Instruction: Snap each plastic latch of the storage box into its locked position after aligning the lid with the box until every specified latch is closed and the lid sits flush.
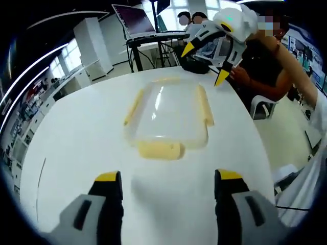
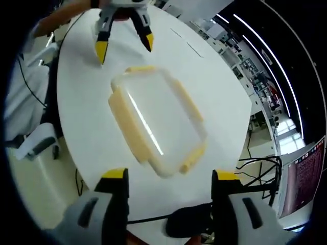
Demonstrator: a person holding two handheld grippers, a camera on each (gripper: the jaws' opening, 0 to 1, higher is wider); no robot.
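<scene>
A clear storage box point(image 1: 166, 115) with its clear lid on top rests in the middle of the white round table point(image 1: 76, 143). It has pale yellow latches on all sides; the short one nearest me point(image 1: 161, 149) sticks out flat over the tabletop. My left gripper point(image 1: 168, 178) is open, a little short of that latch and touching nothing. From the opposite side, the box point(image 2: 156, 120) lies between both grippers. My right gripper point(image 2: 169, 176) is open just before the box's near end point(image 2: 194, 153). The left gripper point(image 2: 125, 47) hovers past the far end; the right gripper point(image 1: 204, 64) likewise.
People sit behind the table's far edge point(image 1: 260, 66), beside a white chair point(image 1: 263, 104). A laptop on a stand point(image 1: 135, 23) stands further back. A black object point(image 2: 189, 224) and cables point(image 2: 260, 163) lie at the table edge on the right gripper's side.
</scene>
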